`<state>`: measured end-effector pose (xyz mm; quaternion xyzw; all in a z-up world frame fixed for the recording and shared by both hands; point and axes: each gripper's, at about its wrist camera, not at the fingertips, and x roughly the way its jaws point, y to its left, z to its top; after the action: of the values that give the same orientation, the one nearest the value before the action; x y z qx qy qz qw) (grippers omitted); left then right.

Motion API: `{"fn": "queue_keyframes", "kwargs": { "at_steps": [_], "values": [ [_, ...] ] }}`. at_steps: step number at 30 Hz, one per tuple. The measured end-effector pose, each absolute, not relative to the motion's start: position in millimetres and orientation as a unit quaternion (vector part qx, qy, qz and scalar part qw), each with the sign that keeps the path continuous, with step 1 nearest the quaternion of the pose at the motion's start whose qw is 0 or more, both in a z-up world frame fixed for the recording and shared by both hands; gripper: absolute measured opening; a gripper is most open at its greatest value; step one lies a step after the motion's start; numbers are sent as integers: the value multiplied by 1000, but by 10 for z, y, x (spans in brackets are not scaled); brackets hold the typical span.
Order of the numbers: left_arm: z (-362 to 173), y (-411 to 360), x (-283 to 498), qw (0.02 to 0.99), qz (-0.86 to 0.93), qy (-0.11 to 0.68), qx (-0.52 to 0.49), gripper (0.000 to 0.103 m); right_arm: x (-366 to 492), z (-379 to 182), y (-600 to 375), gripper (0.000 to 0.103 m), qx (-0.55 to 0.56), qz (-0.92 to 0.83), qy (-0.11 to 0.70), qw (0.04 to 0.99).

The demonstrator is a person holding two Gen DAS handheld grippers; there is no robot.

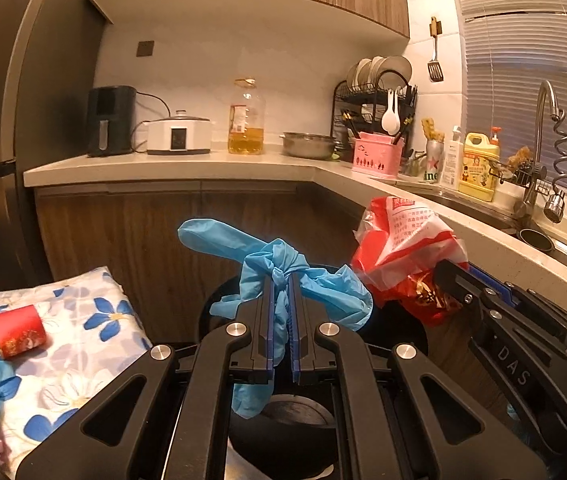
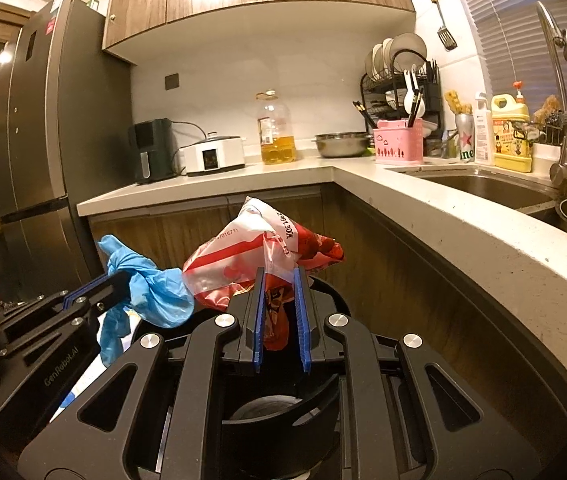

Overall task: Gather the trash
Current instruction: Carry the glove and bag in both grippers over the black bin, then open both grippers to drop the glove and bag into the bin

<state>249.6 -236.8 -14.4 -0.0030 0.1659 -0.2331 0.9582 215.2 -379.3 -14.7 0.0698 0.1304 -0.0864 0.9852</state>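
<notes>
Left gripper (image 1: 282, 280): fingers clamping a knotted, crinkled blue plastic glove (image 1: 283, 276), hanging above the round black bin (image 1: 219, 300). Right gripper (image 2: 279, 276): fingers pinching a glossy red-and-white plastic bag (image 2: 251, 256) just beside it. Bin sitting in open floor inside the surface's (image 2: 463, 220) corner. Red cylinder (image 1: 17, 330) lying on floral cloth (image 1: 79, 344).

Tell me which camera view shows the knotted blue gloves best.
The left wrist view: the blue gloves sit dead centre, knot and dangling fingers clear, pinched in the left gripper. The right wrist view catches them only at its left side, partly behind the red and white plastic bag that the right gripper grips.
</notes>
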Motion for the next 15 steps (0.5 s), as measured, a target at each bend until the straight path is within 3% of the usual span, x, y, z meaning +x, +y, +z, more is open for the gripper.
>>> {"fn": "queue_keyframes", "kwargs": {
  "at_steps": [10, 12, 15],
  "values": [
    [-285, -2437, 2617, 951, -239, 195, -4, 11, 2287, -203, -3831, 21, 78, -90, 144, 982],
    [-315, -2444, 2620, 950, -241, 198, 3, 25, 2295, -210, -3861, 28, 84, -92, 146, 981],
    [-328, -2446, 2619, 950, -243, 198, 2, 33, 2281, -211, -3883, 34, 87, -97, 145, 981]
  ]
}}
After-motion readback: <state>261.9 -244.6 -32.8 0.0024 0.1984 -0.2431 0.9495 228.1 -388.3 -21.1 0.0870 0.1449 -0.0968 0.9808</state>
